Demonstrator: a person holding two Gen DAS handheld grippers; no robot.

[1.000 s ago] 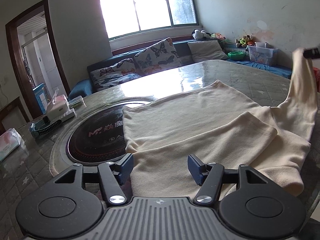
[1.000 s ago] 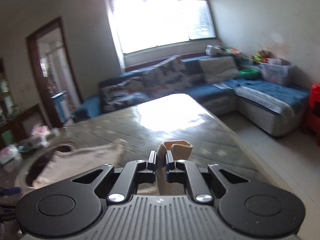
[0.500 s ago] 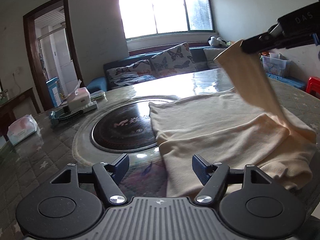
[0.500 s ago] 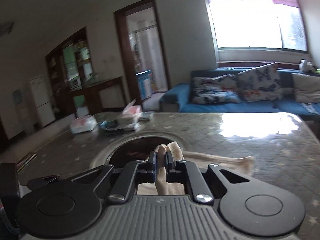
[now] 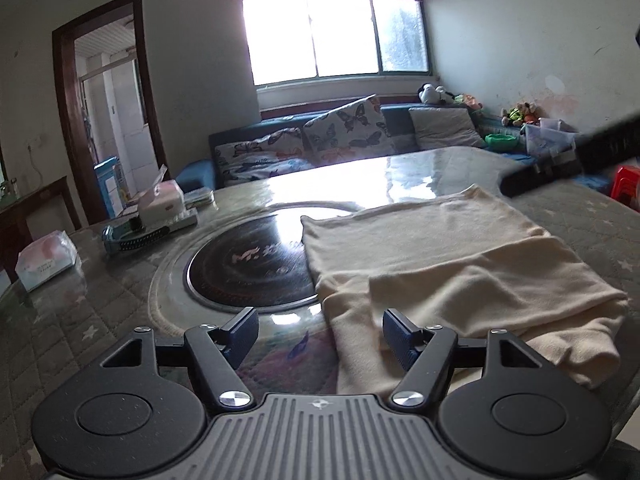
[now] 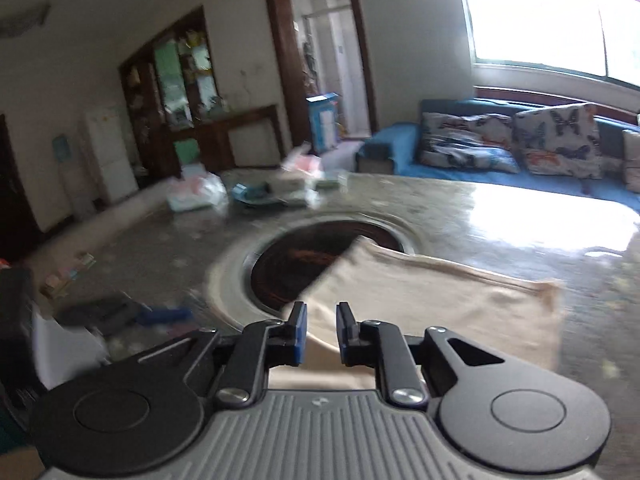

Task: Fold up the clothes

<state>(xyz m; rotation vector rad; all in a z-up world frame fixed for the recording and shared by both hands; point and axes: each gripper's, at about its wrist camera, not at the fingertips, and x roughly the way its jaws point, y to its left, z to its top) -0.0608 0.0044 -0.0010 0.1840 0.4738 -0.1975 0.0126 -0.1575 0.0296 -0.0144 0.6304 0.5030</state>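
the left gripper (image 5: pixel 318 334) has its jaws wide apart, empty, low over the near edge of the cloth (image 5: pixel 452 280). the right gripper (image 6: pixel 321 334) has its jaws parted by a narrow gap with nothing pinched between them, above the cloth (image 6: pixel 420 304); it shows in the left view as a dark bar (image 5: pixel 568 162) over the far corner. the cream cloth lies folded in layers on the table (image 5: pixel 80 320), its left edge overlapping the round black hob (image 5: pixel 248 268). tissue packs (image 5: pixel 46 260) lie well apart to the left; the right view is blurred.
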